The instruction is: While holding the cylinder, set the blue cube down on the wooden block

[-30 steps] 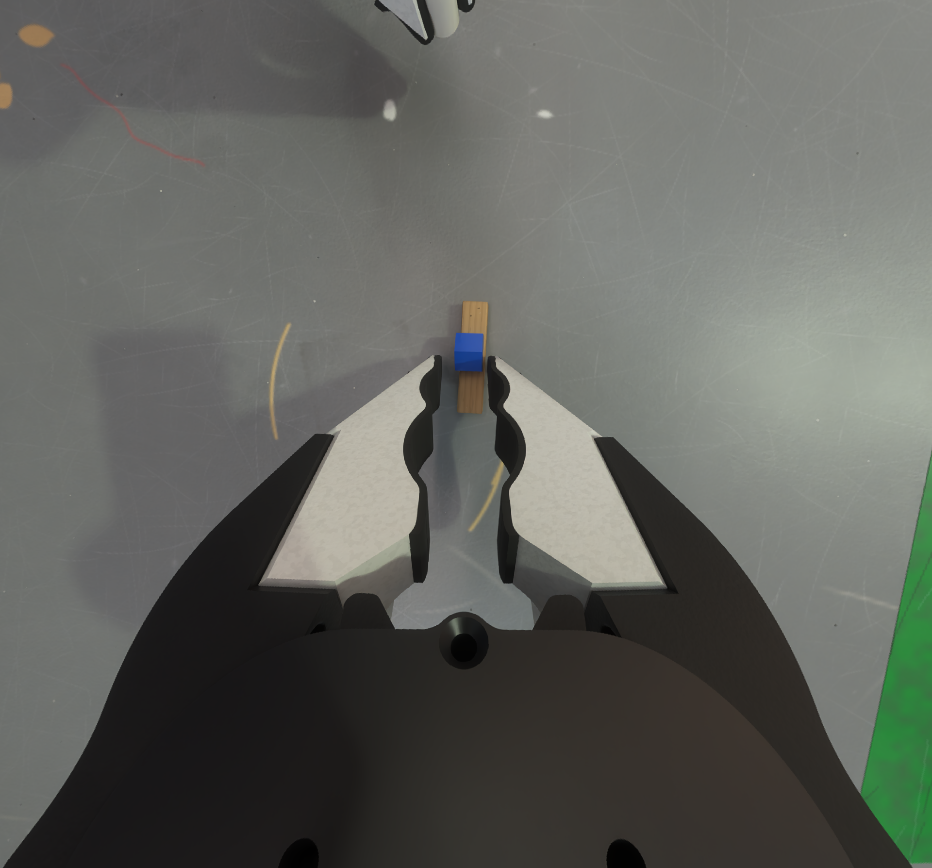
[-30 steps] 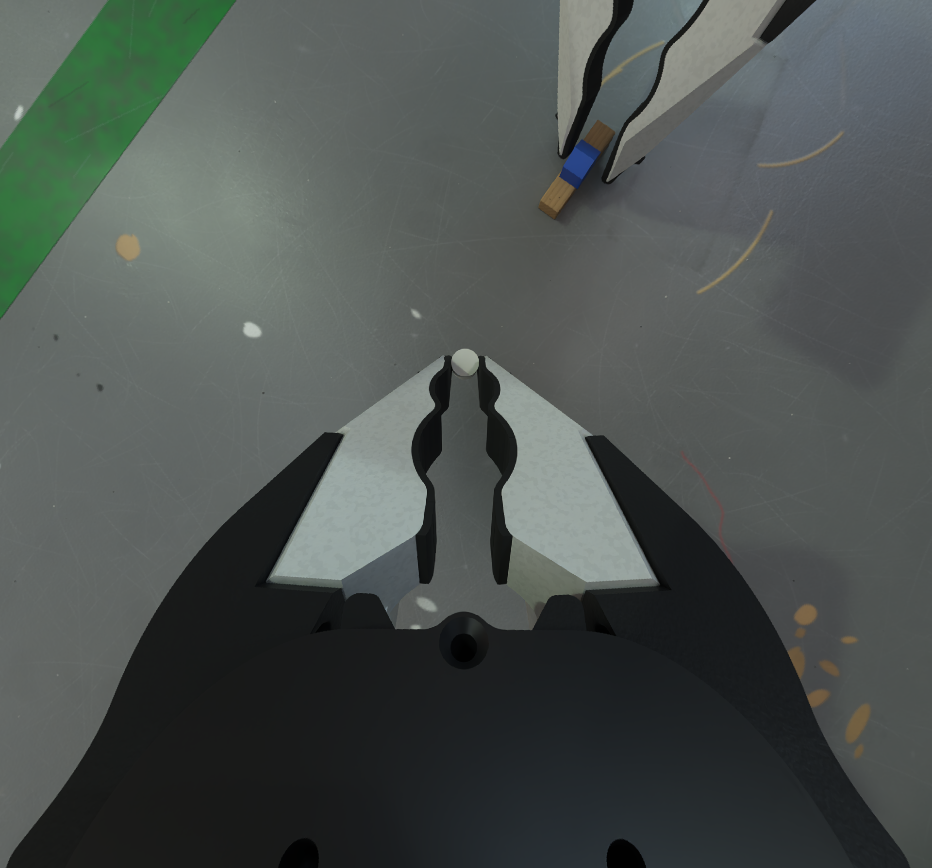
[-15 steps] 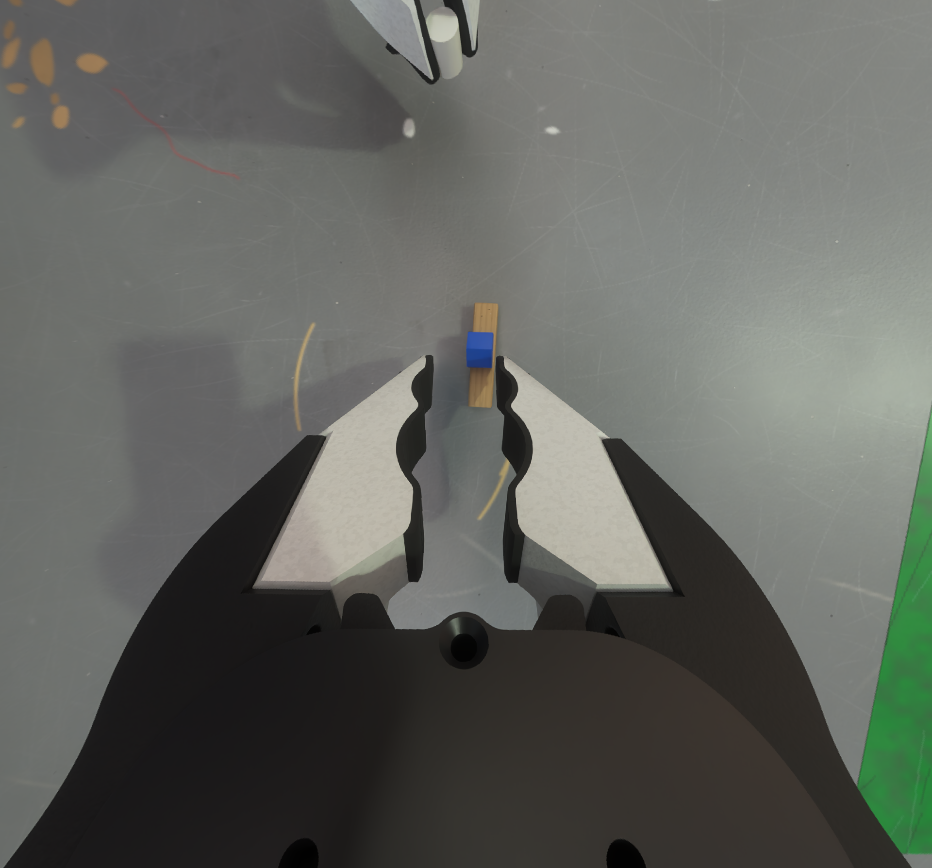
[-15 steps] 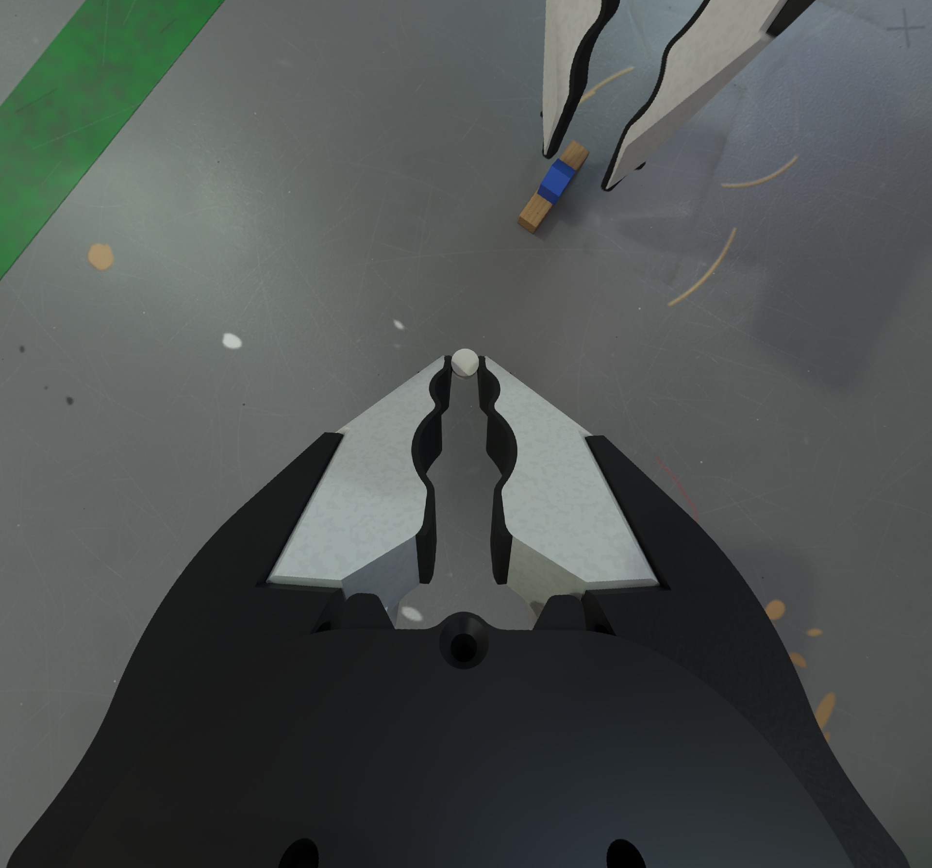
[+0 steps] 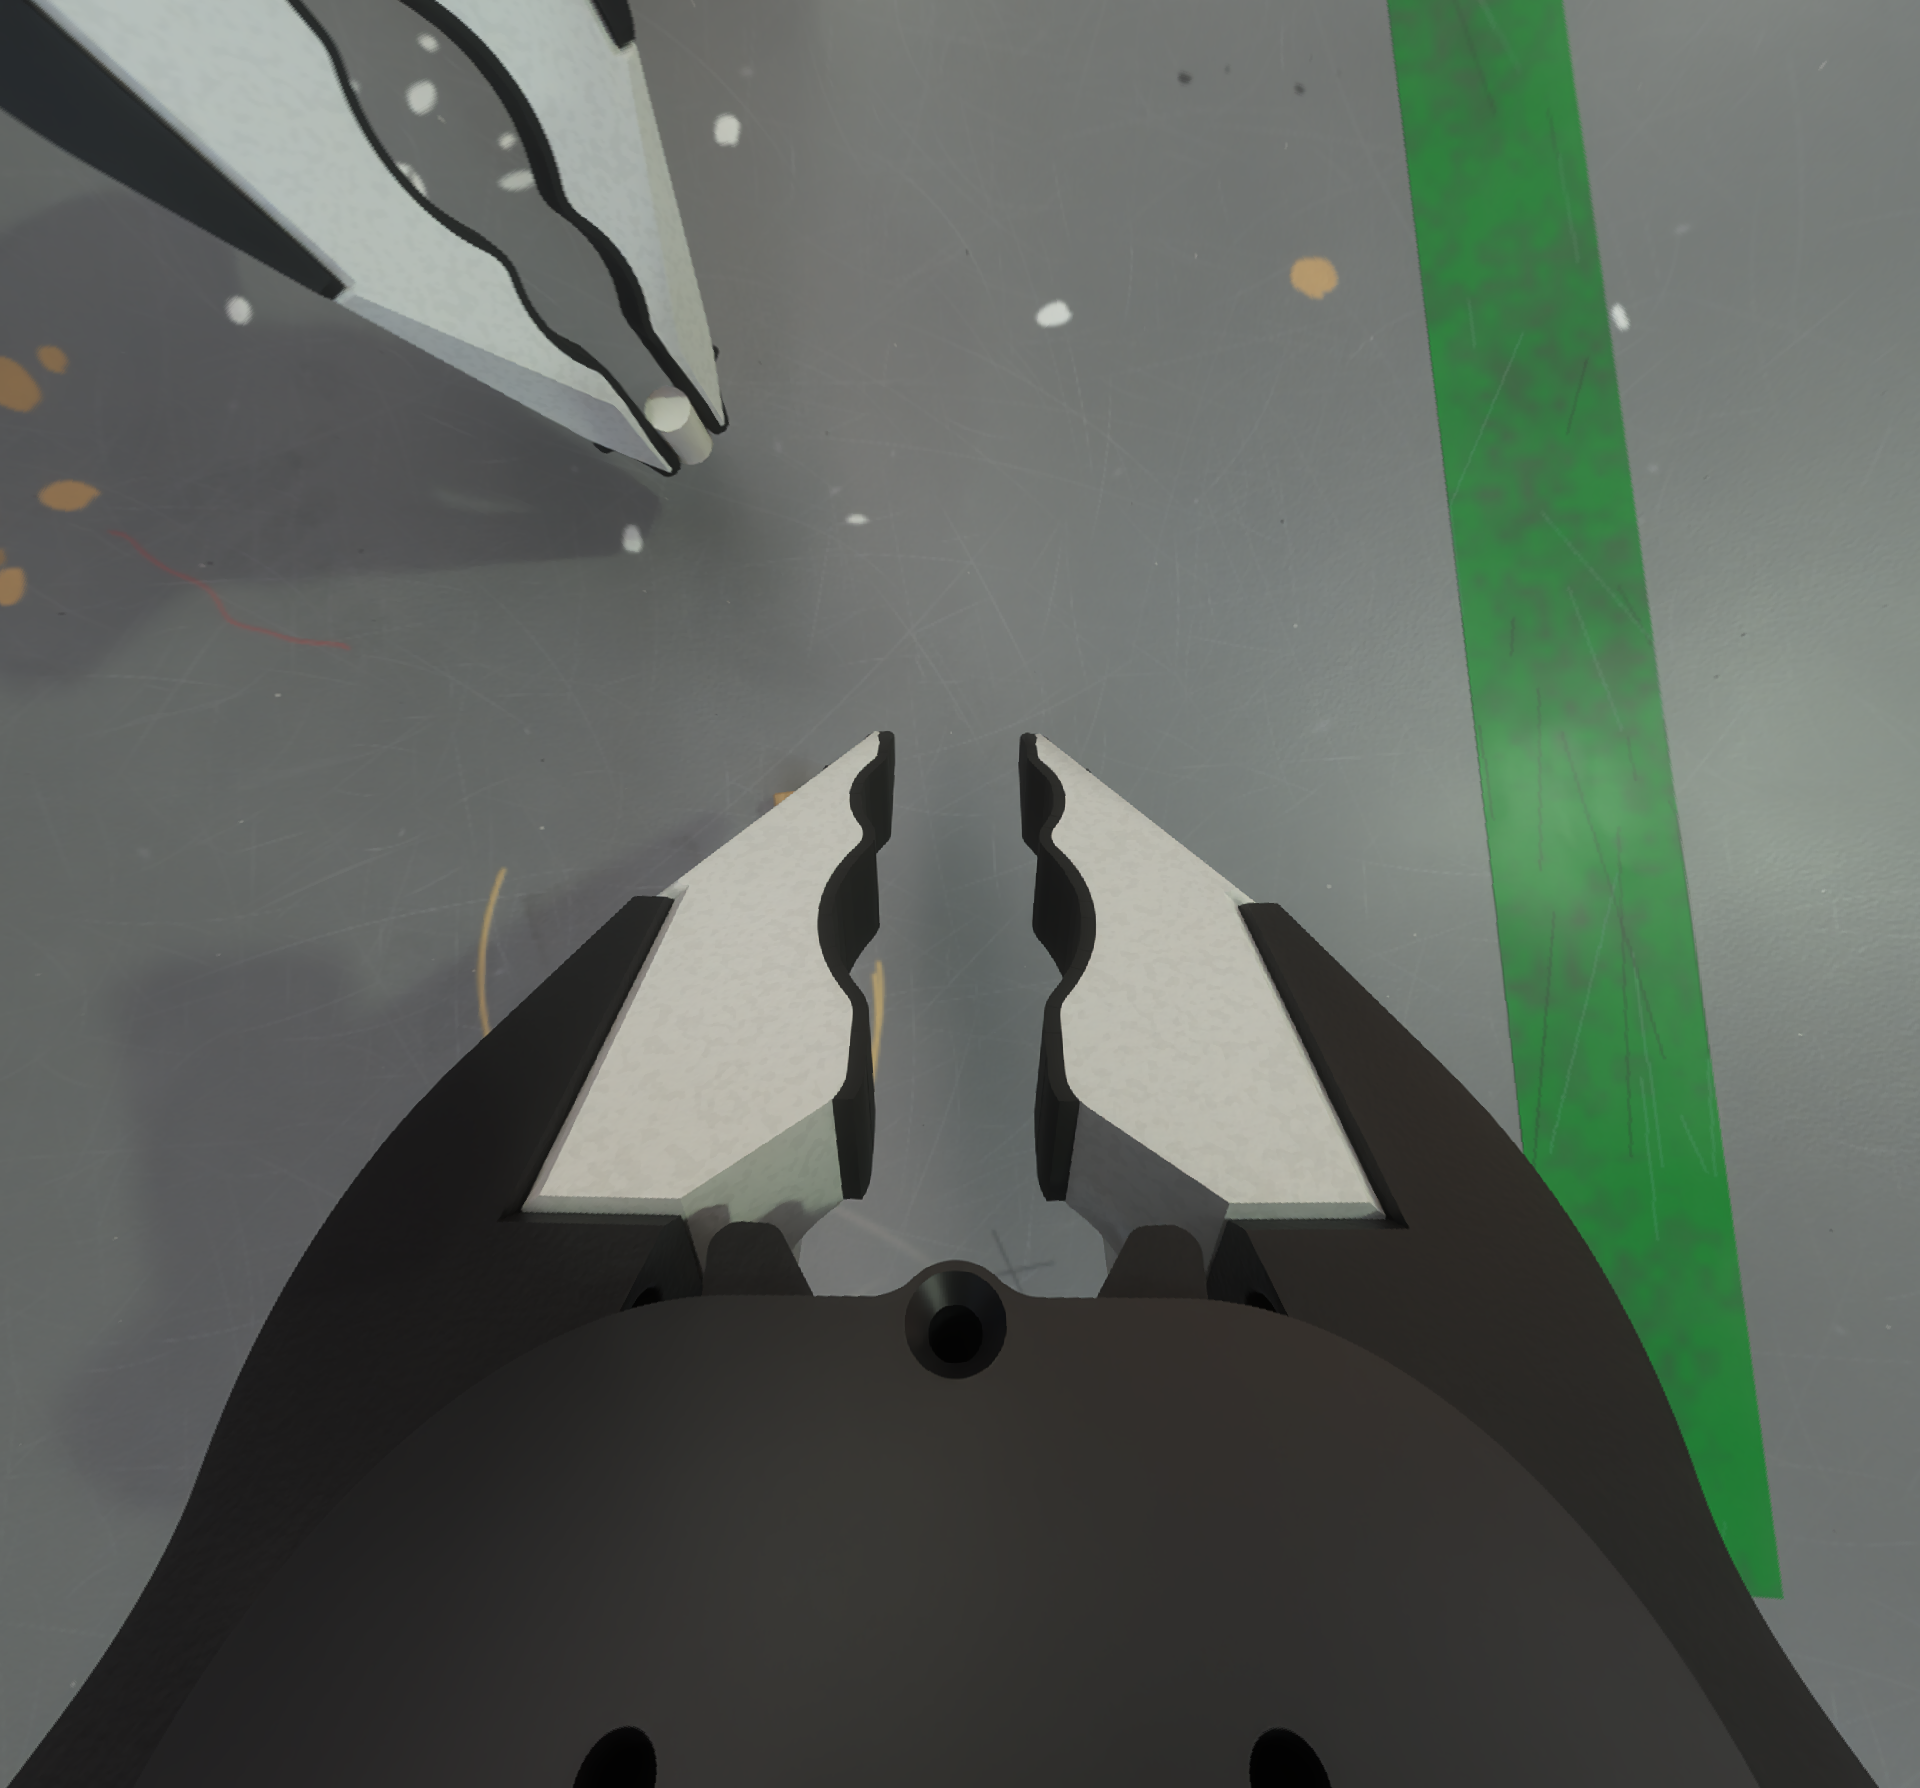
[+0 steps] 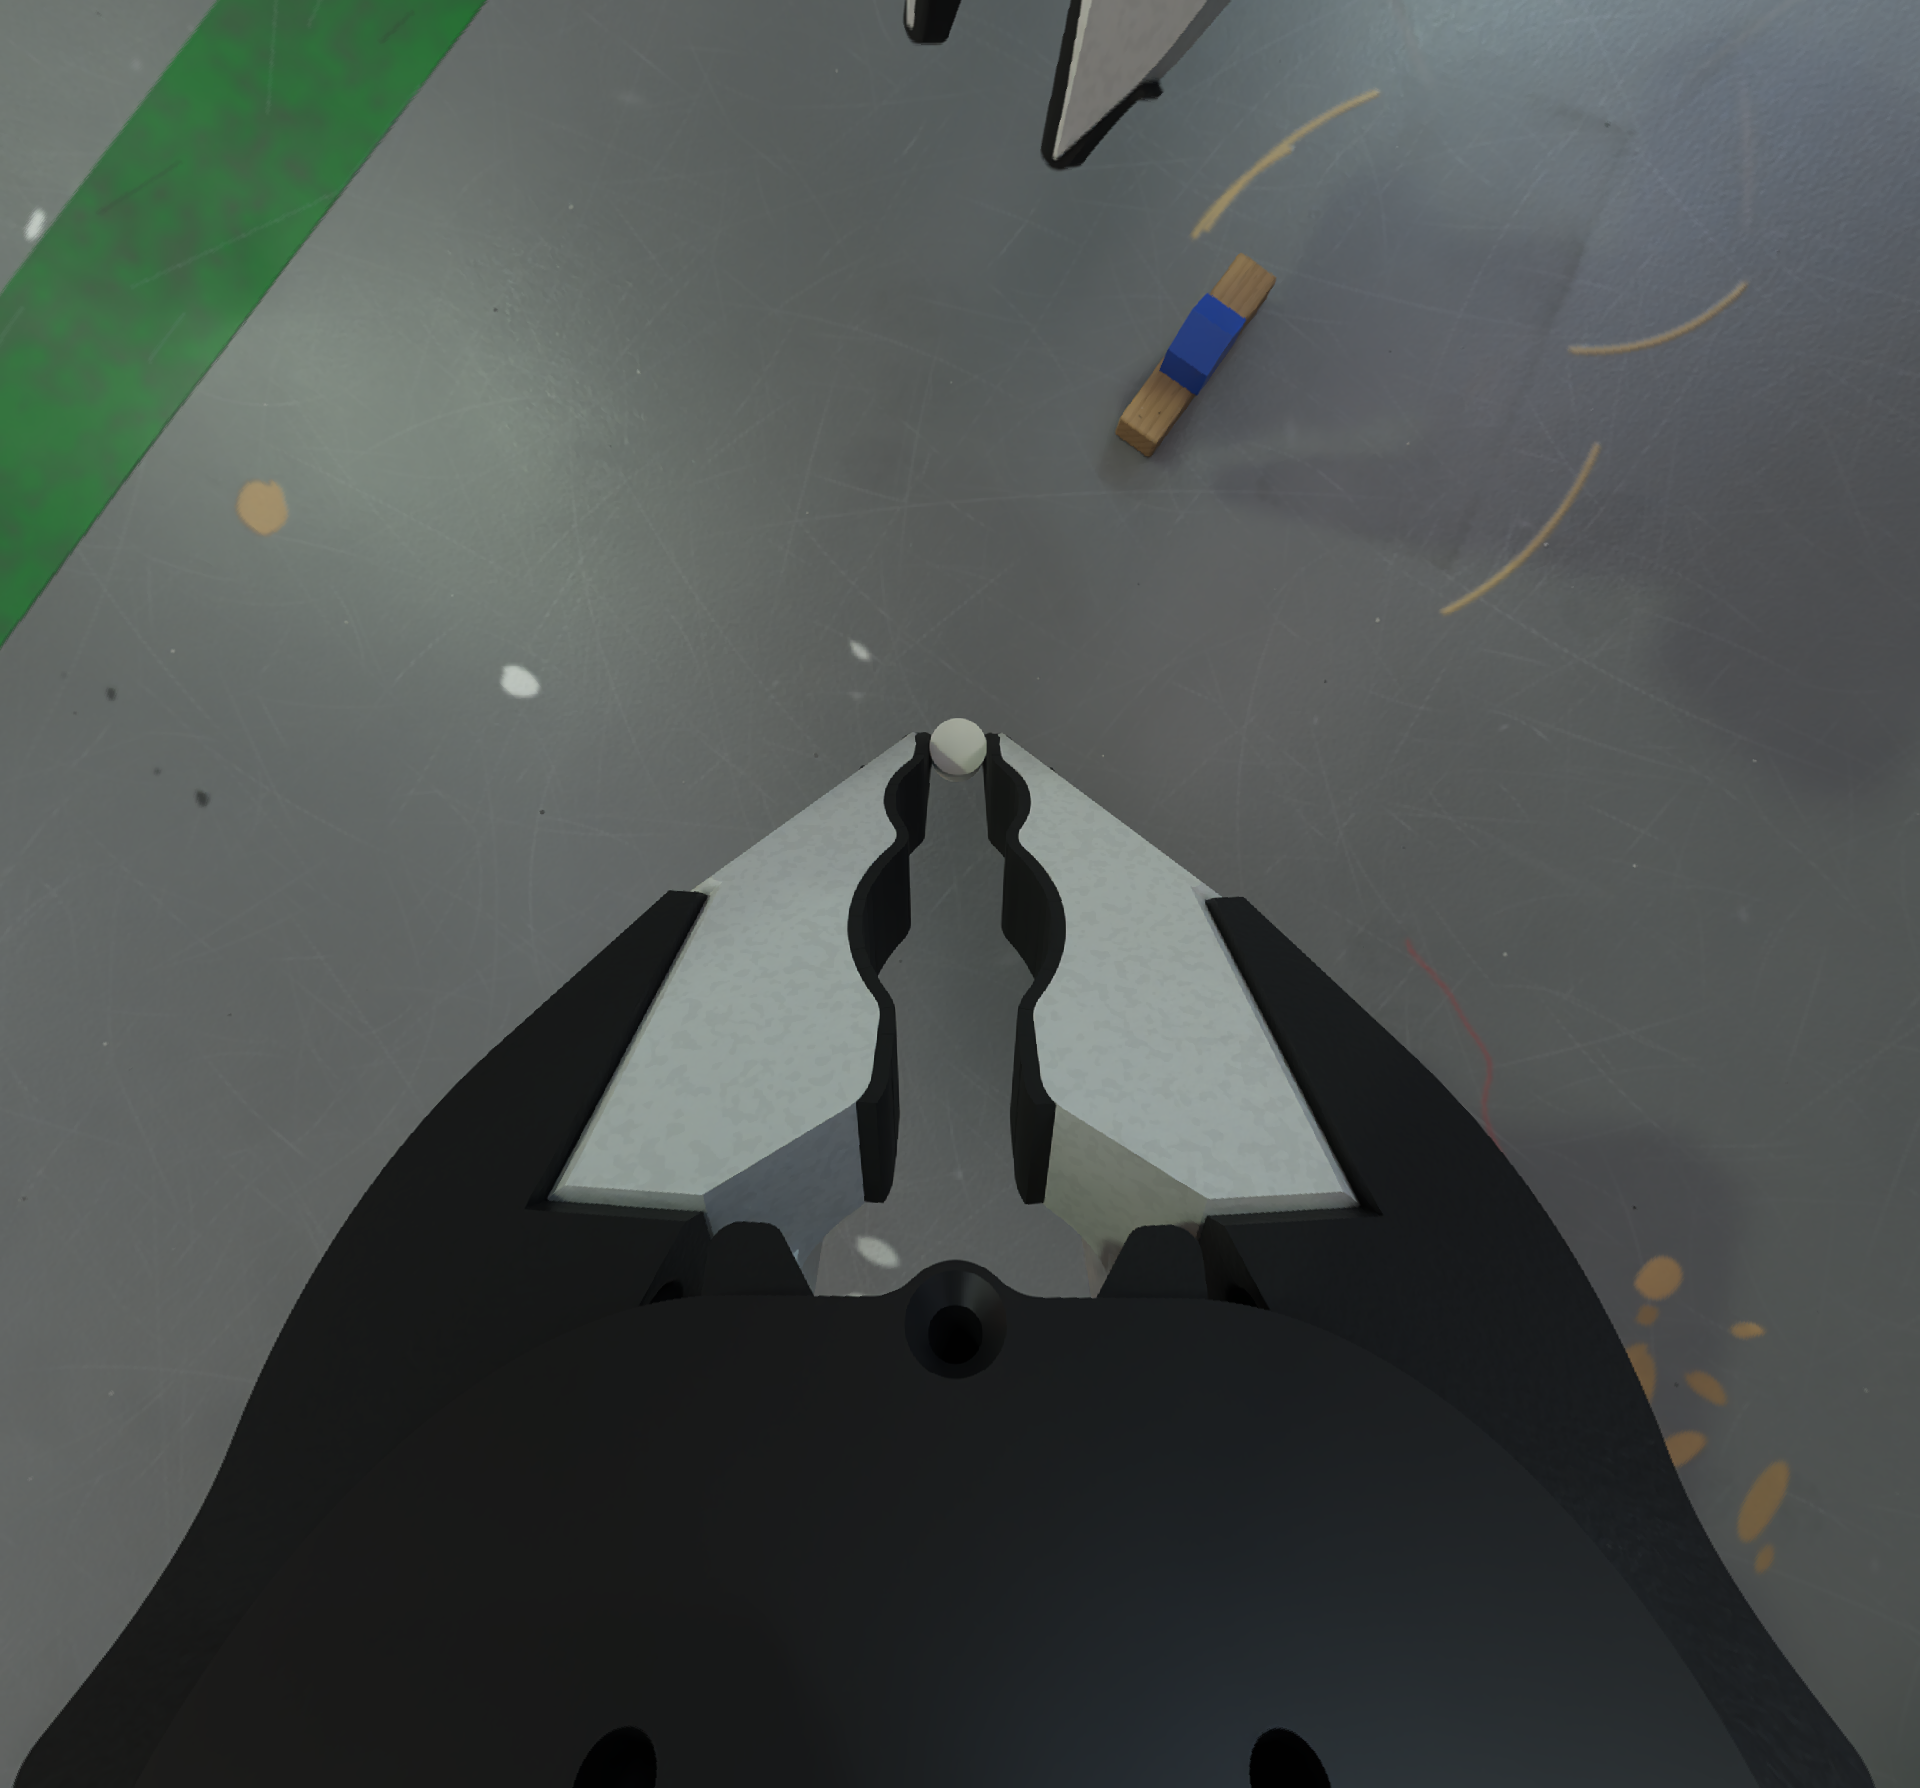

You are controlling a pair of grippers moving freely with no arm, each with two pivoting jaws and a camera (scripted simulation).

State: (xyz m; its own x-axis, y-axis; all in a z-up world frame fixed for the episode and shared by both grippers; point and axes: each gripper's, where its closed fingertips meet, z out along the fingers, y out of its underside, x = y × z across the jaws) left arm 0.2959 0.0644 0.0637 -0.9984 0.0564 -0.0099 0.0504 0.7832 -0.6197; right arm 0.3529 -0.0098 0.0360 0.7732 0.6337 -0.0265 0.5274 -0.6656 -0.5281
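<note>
Right wrist view, nearest first: the right gripper (image 6: 957,751) has its fingers (image 6: 1122,1000) clenched on the white cylinder (image 6: 957,744), pinched at the very tips. Only its round end face shows, so its long axis runs roughly along the viewing line, down toward the desk (image 6: 623,491). The tip grip likely keeps the cylinder clear of the desk while the other gripper works, as the task demands.

Farther out and to the right, the blue cube (image 6: 1202,348) sits on the wooden block (image 6: 1153,413), about mid-length, with bare wood showing at both ends. The block lies flat on the desk, its long axis running diagonally from near-left to far-right in this view. The cube's edges line up with the block's. A central seat looks like the stable choice on so narrow a strip. Placement appears done.

Farthest, at the top edge, the left gripper (image 6: 997,65) hangs above the desk, well apart from the cube.

Left wrist view: the left gripper's fingers (image 5: 727,990) are released, a clear gap between them and nothing held. Neither cube nor block shows here. Beyond, the right gripper pinches the cylinder, and a green stripe (image 5: 1538,699) runs along the desk at right.
</note>
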